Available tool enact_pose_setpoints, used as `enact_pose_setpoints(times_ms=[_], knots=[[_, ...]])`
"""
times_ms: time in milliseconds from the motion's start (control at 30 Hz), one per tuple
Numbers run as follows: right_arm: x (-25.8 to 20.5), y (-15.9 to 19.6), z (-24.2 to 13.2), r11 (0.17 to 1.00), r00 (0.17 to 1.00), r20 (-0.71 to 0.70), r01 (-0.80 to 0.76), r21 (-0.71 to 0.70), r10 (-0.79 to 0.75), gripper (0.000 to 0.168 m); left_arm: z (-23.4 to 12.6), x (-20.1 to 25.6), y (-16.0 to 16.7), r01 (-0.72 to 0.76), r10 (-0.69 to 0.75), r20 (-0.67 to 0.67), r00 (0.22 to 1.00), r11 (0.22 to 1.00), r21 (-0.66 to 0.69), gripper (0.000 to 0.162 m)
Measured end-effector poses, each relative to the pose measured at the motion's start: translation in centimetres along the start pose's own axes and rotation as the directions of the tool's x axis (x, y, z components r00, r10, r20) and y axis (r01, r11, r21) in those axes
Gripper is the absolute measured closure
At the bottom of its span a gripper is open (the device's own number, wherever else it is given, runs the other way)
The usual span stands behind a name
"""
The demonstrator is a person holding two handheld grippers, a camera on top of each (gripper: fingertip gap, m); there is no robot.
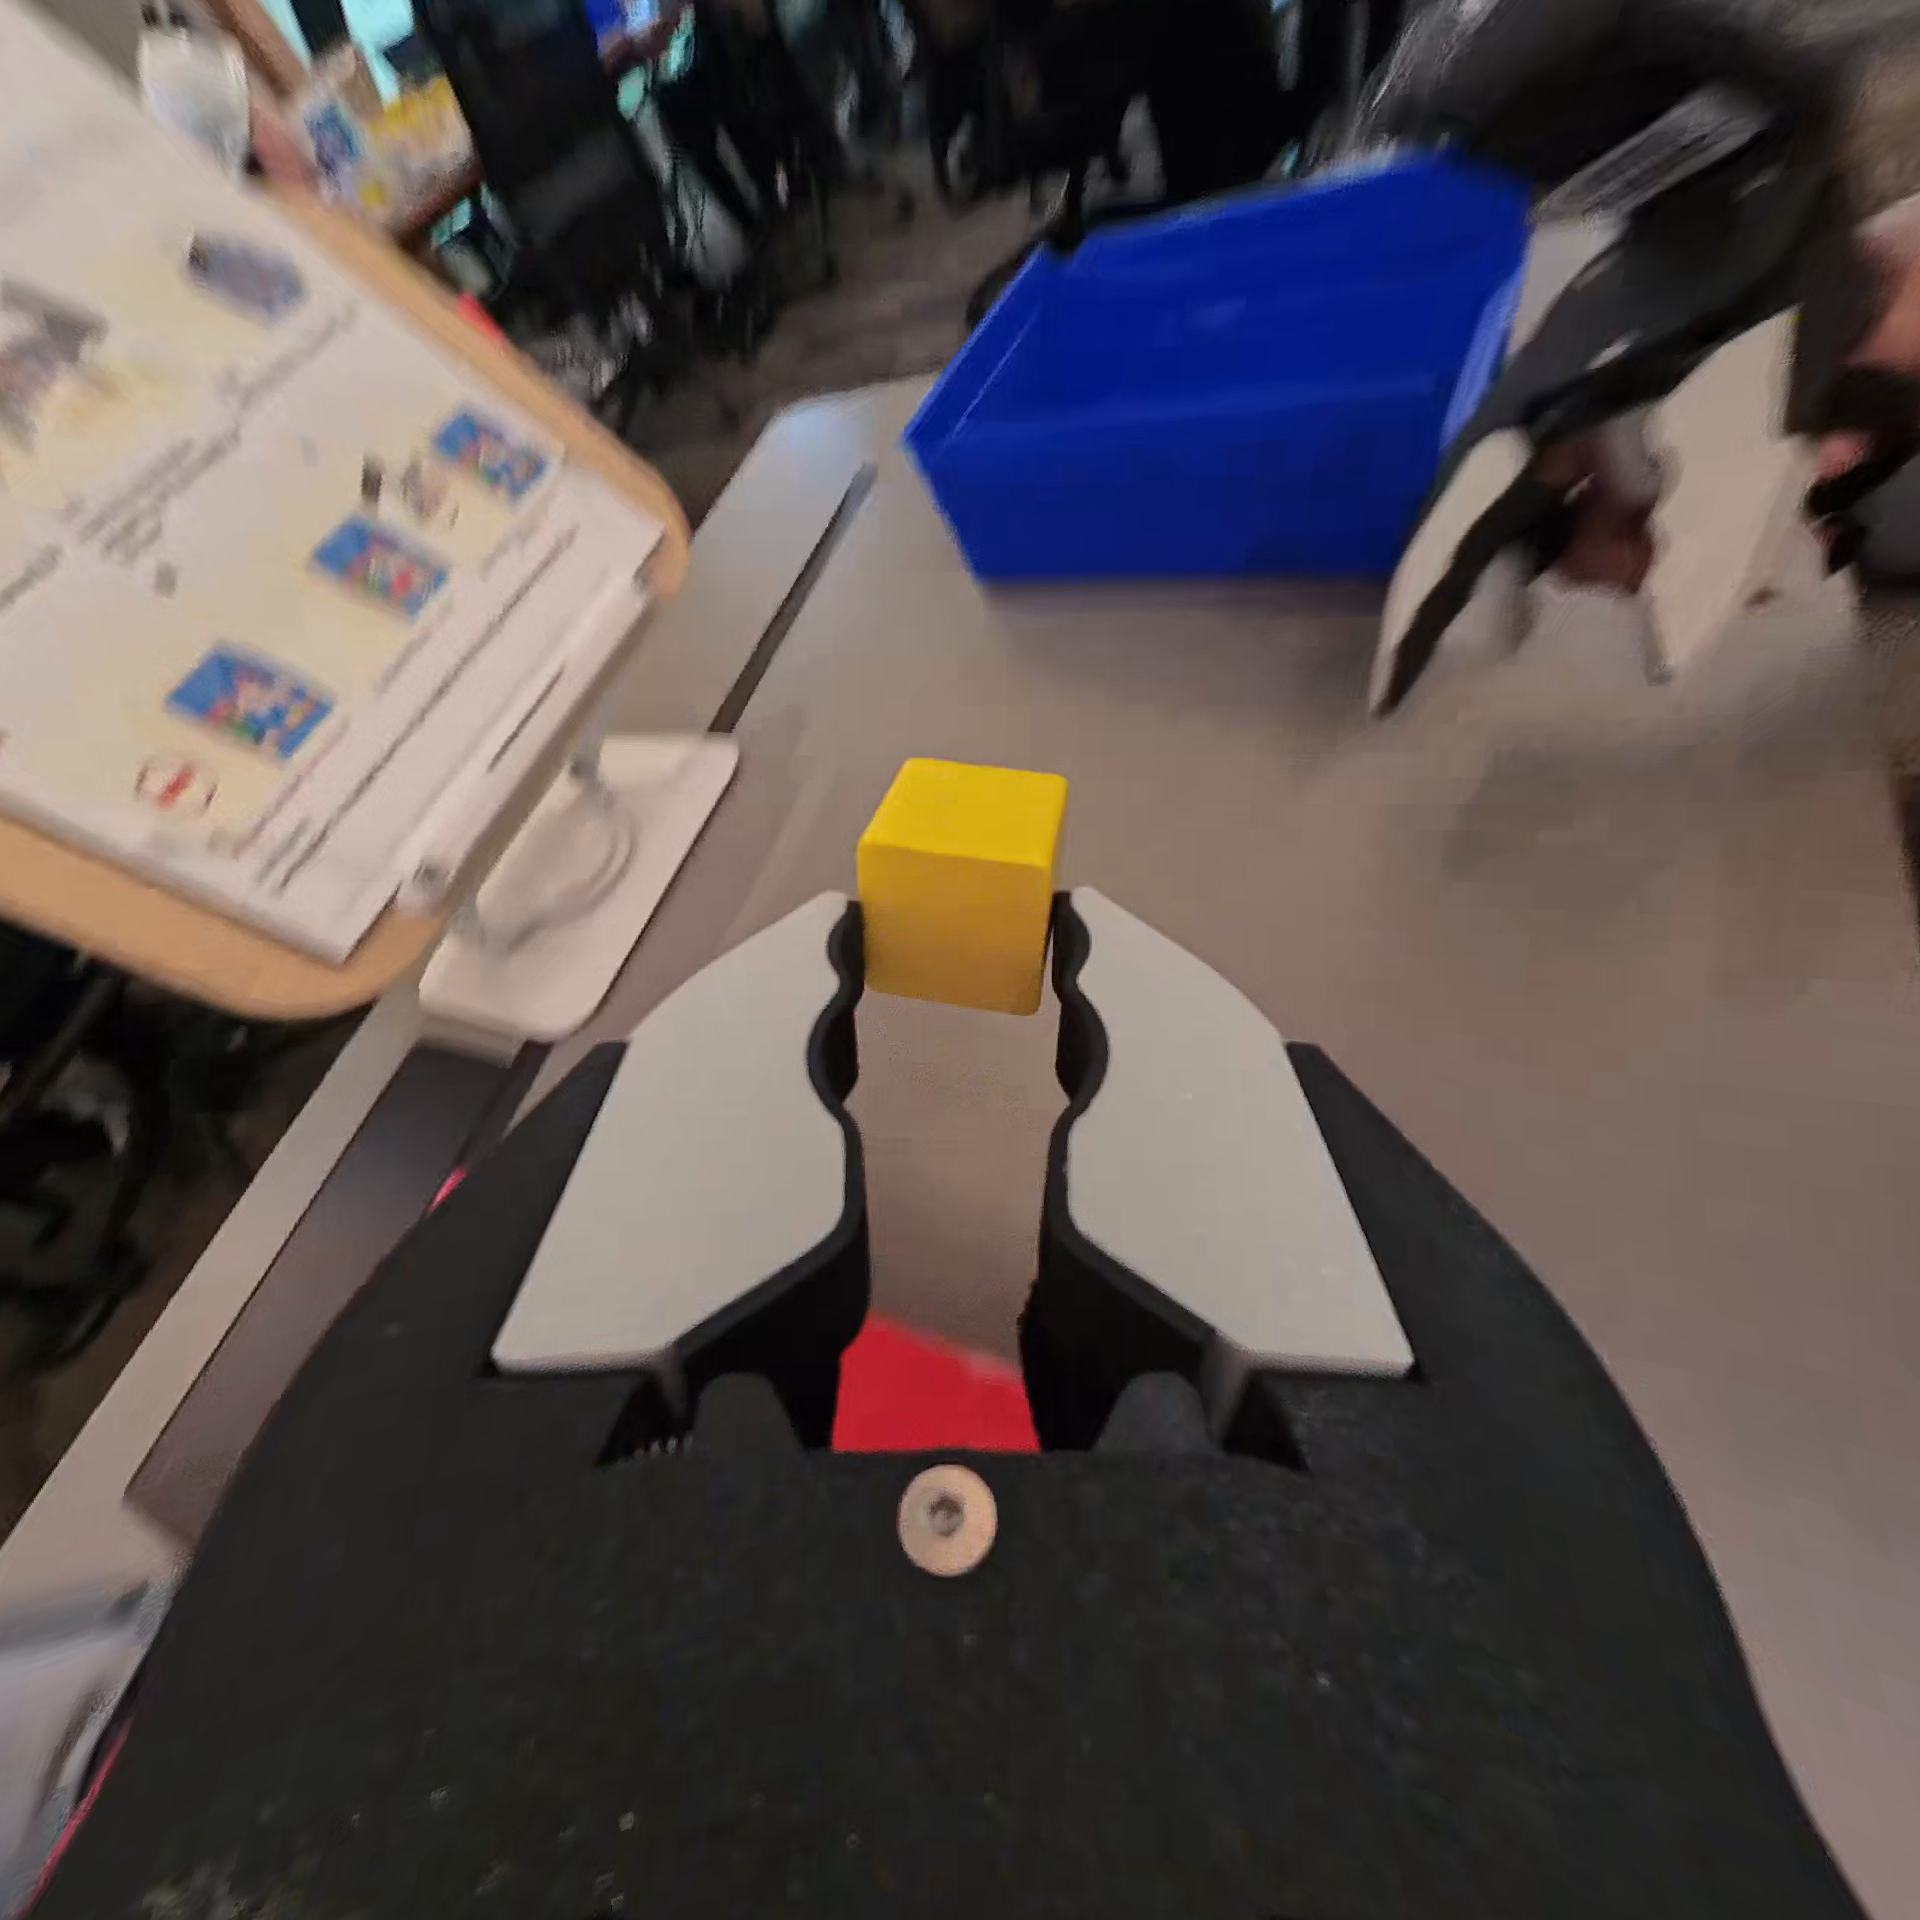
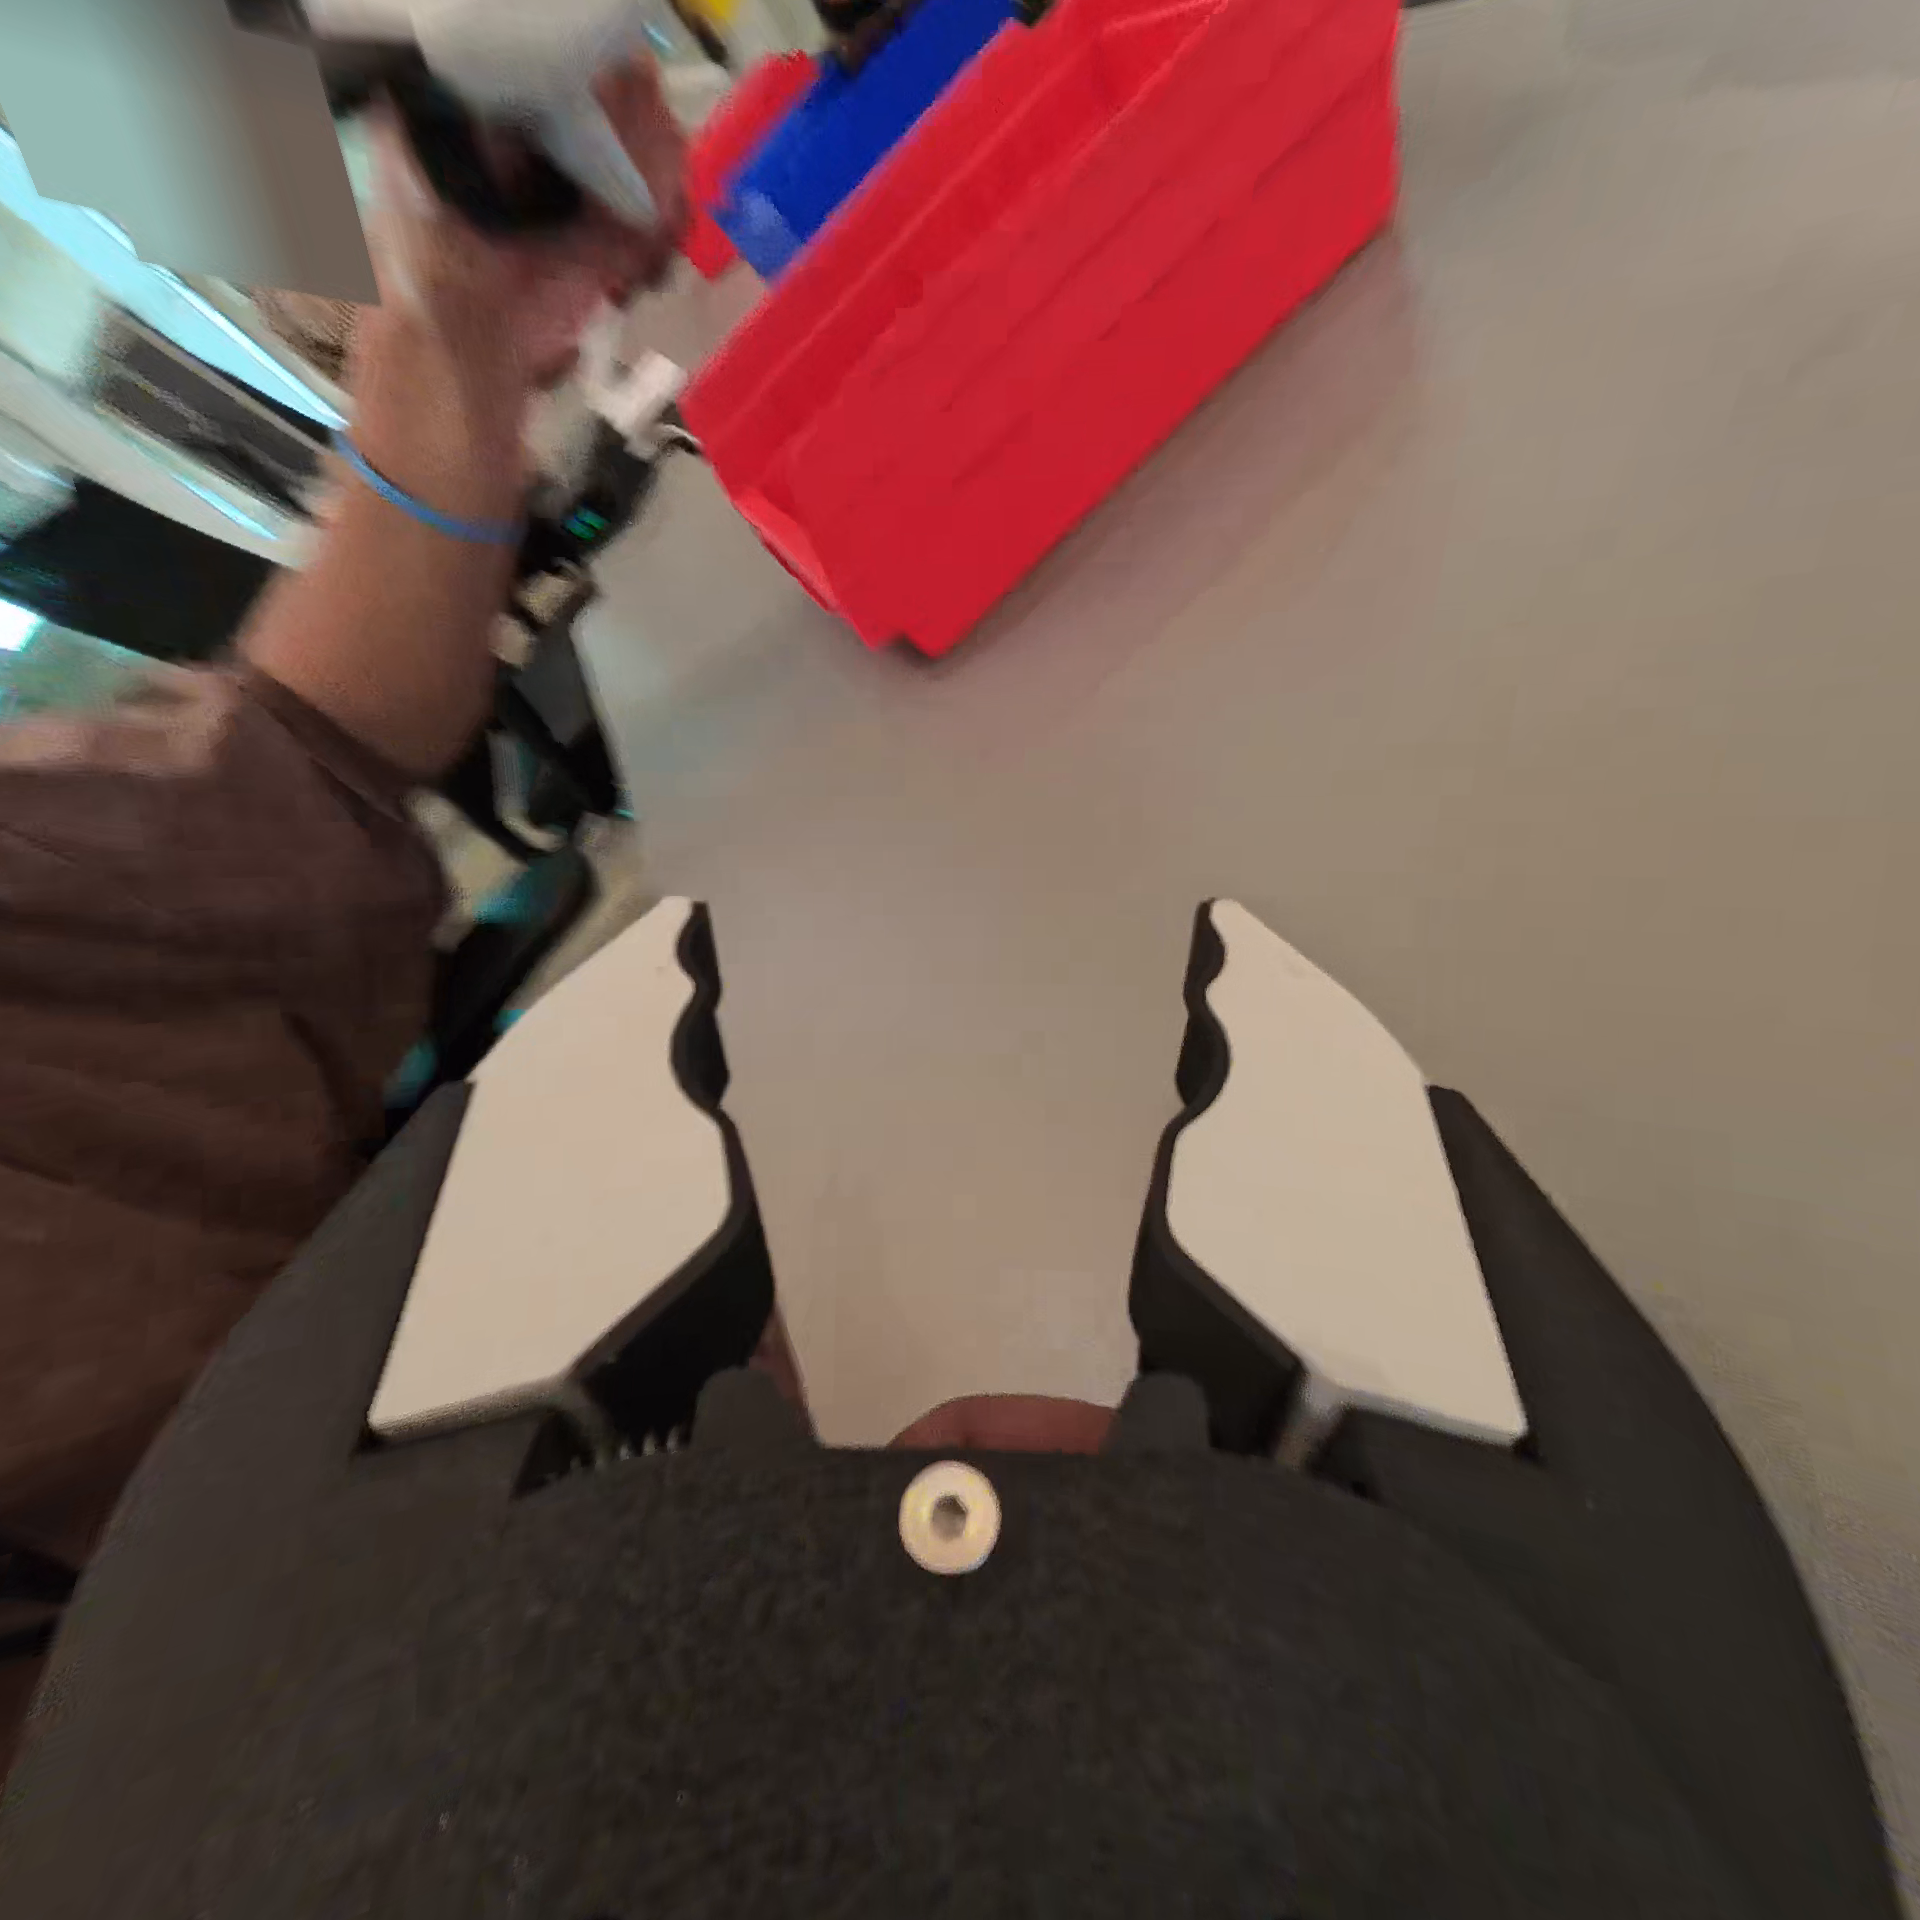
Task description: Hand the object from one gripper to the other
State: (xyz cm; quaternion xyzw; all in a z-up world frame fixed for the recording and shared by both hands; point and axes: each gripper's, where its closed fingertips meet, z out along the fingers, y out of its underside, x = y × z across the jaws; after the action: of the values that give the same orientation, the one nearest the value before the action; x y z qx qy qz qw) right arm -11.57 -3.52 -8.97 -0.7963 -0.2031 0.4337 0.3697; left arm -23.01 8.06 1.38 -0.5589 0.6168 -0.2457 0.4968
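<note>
Black-bodied, with two grey fingers, the left gripper (image 1: pixel 956 940) fills the foreground of its own view, and its tips are closed onto one yellow cube (image 1: pixel 961 888), touching the cube's left and right faces. The cube sits at the very tips, lifted clear of the grey table (image 1: pixel 1195 1039) beneath. A patch of red shows through the gap between the fingers, nearer the gripper body than the cube; what it belongs to cannot be told.

Beyond the cube stands one blue bin (image 1: pixel 1226 416), open at the top, on the same table. Left of the cube is one tilted board (image 1: pixel 312 540) bearing a printed sheet, on a white stand base (image 1: pixel 592 883). Right of the cube and well apart from it, the right gripper (image 1: pixel 1403 665) hangs blurred, tips pointing down beside the blue bin.

In the right wrist view, the right gripper (image 2: pixel 951 935) has its two fingers spread wide with nothing between them, only bare table (image 2: pixel 1455 727). Ahead of it lies one red bin (image 2: pixel 1039 343), with a second red shape and a blue one (image 2: pixel 831 177) behind. To the left, a person's hand (image 2: pixel 499 270) and a brown sleeve (image 2: pixel 177 987) appear.
</note>
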Motion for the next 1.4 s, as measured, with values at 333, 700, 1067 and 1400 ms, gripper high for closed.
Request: enact_pose_setpoints(times_ms=[333, 700, 1067, 1400], knots=[[-5.5, -9.8, 1.1, 0.913, 0.761, 0.585, -0.399, 0.082, 0.279, 0.102, 7.0, 8.2, -6.3, -0.211, 0.224, -0.066, 0.972, 0.965, 0.157, 0.128], [-3.6, -7.8, -0.8, 0.957, 0.862, 0.475, -0.262, 0.127, 0.173, 0.135, 5.6, 11.8, -2.8, 0.102, -0.111, 0.089, 0.99, 0.99, 0.093, 0.12], [7.1, -14.9, -19.0, 0.945, 0.854, -0.511, 0.239, 0.221, -0.097, 0.135, 1.2, 17.4, 9.1, 0.581, -0.572, 0.145, 0.807, 0.813, -0.029, 0.113], [24.6, -4.5, -25.7, 0.942, 0.513, -0.855, -0.316, -0.112, 0.07, 0.135, 0.6, 16.6, 8.3, 0.507, -0.496, 0.169, 0.852, 0.862, -0.022, 0.114]])
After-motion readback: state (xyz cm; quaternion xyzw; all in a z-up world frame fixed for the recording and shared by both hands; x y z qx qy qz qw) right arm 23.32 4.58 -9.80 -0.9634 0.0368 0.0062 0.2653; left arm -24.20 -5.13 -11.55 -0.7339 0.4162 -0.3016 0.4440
